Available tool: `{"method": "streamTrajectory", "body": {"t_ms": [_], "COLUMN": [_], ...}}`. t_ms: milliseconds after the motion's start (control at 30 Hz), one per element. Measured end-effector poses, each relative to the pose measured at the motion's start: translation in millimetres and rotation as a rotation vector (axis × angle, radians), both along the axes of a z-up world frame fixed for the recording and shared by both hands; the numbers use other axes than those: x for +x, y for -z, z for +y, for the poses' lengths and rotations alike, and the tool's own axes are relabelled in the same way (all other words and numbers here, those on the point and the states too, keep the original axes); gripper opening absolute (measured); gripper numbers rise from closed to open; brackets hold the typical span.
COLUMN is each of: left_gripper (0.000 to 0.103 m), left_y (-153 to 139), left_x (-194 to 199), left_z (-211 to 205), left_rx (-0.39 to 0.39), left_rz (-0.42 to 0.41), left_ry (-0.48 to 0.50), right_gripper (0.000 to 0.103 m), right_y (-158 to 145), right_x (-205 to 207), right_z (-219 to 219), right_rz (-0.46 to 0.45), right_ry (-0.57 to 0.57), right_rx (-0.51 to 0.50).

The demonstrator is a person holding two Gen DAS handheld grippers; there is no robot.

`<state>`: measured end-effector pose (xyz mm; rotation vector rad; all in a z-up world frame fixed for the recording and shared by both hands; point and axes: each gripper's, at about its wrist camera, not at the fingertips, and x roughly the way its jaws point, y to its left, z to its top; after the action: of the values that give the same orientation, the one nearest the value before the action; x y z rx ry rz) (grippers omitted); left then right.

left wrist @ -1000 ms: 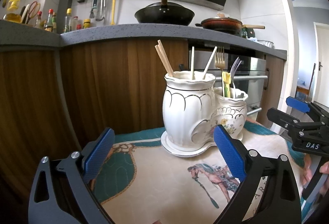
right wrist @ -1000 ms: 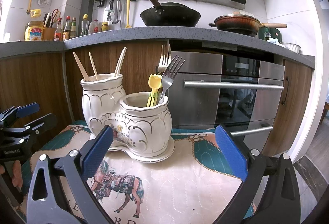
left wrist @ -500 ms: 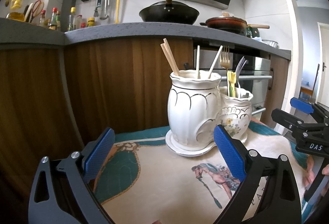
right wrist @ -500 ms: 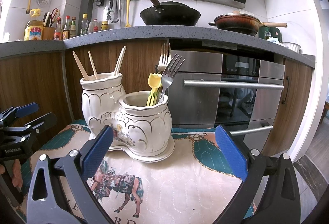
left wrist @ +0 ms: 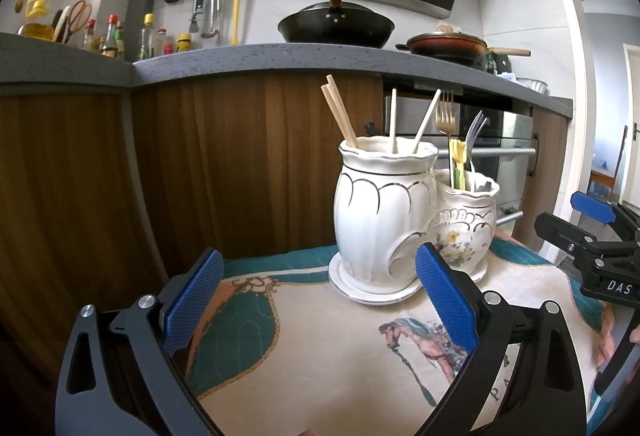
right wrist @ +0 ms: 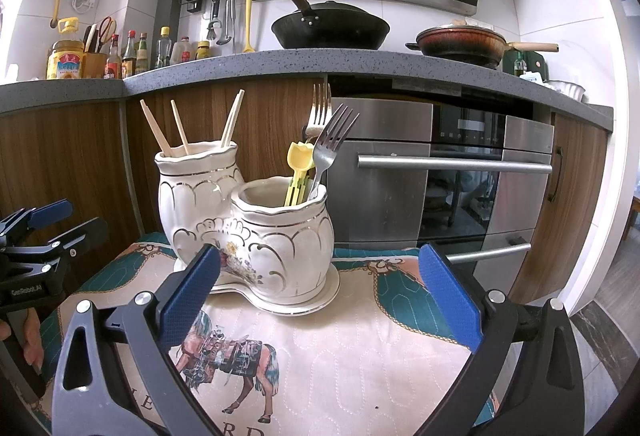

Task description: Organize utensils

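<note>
- We're in a kitchen: a speckled grey stone counter [right wrist: 280,66] runs across the back over brown wood-grain cabinet fronts [left wrist: 240,164], with a stainless steel oven [right wrist: 452,188] built in below.
- Up on the counter sit a black wok with a brown handle [right wrist: 330,26] and a reddish-brown lidded pan [right wrist: 460,42]; bottles of sauce and oil [right wrist: 120,56] crowd the corner at the left.
- Down in front, a quilted cream and teal cloth with a horse print [right wrist: 320,348] covers the low surface.
- On that cloth stands the white ceramic twin-pot utensil holder with gold trim [right wrist: 248,232], on its own saucer.
- The taller pot holds the pale wooden chopsticks [left wrist: 340,112]; the shorter pot holds a silver metal fork [right wrist: 330,148], a gold fork [left wrist: 446,114] and a yellow plastic fork [right wrist: 300,166].
- The left gripper [left wrist: 316,288] hangs released, blue pads wide apart, nothing between them, short of the holder.
- The right gripper [right wrist: 320,284] is likewise spread wide and carries nothing, holder just ahead.
</note>
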<state>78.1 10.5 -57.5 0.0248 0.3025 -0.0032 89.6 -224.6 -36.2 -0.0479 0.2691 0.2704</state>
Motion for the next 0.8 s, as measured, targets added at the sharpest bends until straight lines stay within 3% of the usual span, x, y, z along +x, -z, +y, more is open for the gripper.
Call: {"method": "streamTrajectory", "body": {"t_ms": [800], "left_gripper": [0.096], "left_y": [-0.2], "left_x": [-0.6], "left_z": [0.9], "left_rx": [0.002], "left_rz": [0.001], "left_ry": [-0.009], "right_gripper": [0.098], "right_y": [2.2], "right_x": [1.7], "right_z": [-0.4], "right_rz": [0.005], "right_ry": [0.001], "right_rx": [0.0]}}
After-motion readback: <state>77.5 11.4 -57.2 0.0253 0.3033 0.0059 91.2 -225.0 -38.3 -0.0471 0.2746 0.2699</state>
